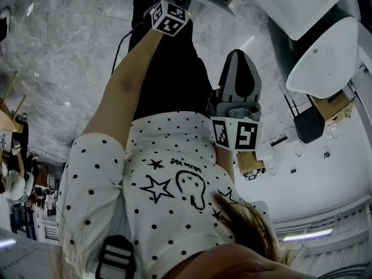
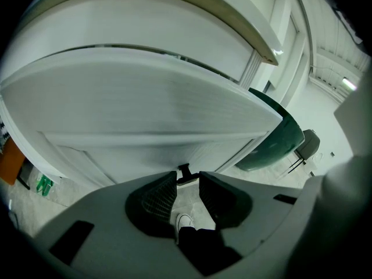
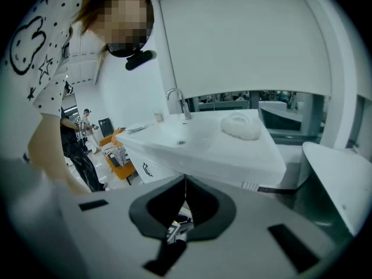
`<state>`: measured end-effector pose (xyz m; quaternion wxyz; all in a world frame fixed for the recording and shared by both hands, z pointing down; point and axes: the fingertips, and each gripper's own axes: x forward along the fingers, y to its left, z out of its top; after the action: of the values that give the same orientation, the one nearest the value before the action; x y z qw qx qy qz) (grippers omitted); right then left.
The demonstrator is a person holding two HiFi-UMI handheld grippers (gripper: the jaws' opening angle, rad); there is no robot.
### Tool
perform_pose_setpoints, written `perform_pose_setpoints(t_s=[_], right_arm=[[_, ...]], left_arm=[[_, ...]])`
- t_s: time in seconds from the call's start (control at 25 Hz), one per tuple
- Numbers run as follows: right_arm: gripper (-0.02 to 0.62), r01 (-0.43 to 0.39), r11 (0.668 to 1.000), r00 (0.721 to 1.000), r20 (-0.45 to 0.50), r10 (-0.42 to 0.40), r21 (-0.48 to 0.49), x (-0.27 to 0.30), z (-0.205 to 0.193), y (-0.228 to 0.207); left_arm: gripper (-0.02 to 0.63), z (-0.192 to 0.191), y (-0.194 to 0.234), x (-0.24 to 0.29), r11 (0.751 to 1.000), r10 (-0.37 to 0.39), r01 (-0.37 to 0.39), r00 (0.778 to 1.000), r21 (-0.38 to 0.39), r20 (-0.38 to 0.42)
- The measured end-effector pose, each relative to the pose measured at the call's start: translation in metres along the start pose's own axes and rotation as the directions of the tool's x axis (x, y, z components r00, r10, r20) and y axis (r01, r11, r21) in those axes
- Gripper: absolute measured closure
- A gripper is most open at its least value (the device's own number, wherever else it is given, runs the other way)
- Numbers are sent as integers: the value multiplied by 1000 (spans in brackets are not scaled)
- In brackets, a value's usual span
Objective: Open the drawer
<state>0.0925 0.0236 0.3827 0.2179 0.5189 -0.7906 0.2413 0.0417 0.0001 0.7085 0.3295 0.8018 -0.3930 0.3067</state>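
Note:
In the left gripper view a white drawer front (image 2: 145, 150) fills the middle, with a small black handle (image 2: 184, 171) low on it. My left gripper (image 2: 187, 182) is open; the handle sits at the far end of the gap between its fingertips, and the pads do not press on it. In the head view only that gripper's marker cube (image 1: 168, 17) shows, at the end of an outstretched arm. My right gripper (image 3: 185, 180) is shut with nothing in it and hangs away from the drawer. It also shows in the head view as a grey right gripper (image 1: 239, 63) above its own cube.
A white sink counter (image 3: 232, 156) with a faucet (image 3: 177, 100) and a white cloth (image 3: 241, 125) lies ahead of the right gripper. An orange cart (image 3: 116, 156) and people stand at the left. A dark green rounded panel (image 2: 273, 144) sits right of the drawer.

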Motion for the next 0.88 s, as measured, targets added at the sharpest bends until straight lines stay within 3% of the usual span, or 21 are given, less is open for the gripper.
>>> perform_pose_setpoints(t_s=[0.88], right_arm=[[581,-45,999,999,3,45,-18,0,4,-9]], left_arm=[[483,0,-2,1,1000,-11,11,1000,-11,-21]])
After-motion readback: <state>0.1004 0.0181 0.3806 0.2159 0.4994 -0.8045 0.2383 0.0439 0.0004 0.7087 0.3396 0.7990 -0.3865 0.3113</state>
